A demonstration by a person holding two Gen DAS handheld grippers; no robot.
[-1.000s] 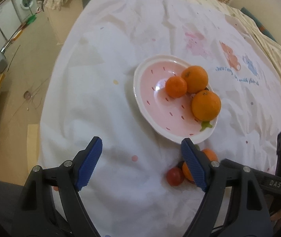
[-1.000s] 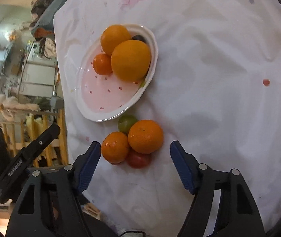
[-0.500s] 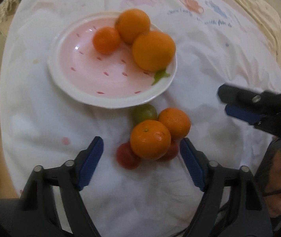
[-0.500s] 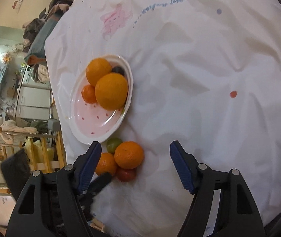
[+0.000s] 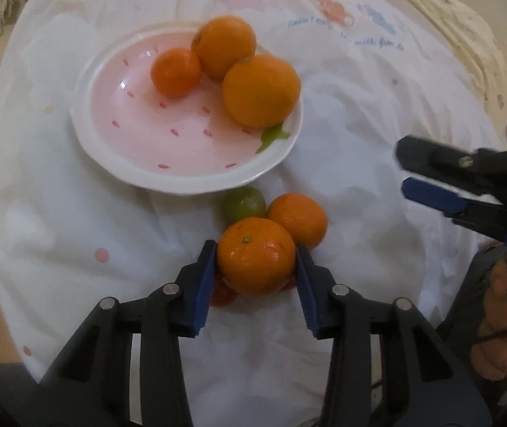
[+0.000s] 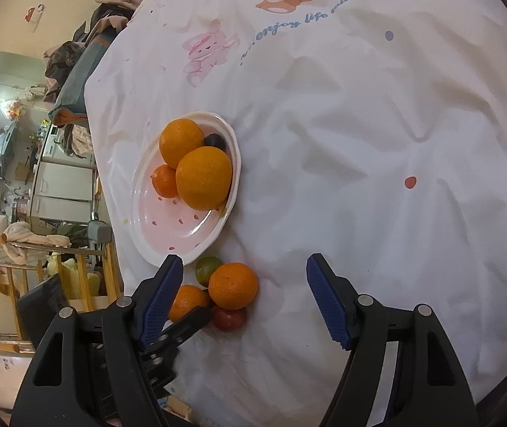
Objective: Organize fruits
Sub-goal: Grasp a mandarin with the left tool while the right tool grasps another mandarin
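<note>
Clearly, cloth reads "life with friends".

Soft indoor light, round bent pictures, a little blur.

Both views are bright enough, with gentle light and no hard glare. The wrinkled white printed cloth shows soft grey shadows in its folds. The pink dish with a white rim has one tiny shiny spot on its upper left side. The big orange fruit at the lower middle looks sharp and a bit glossy, but the fruit on the dish and the black arm at the right edge look smeared. A bright white light glows at the far left of the right wrist view. All corners go dark, and straight things bend near the edges.
</note>
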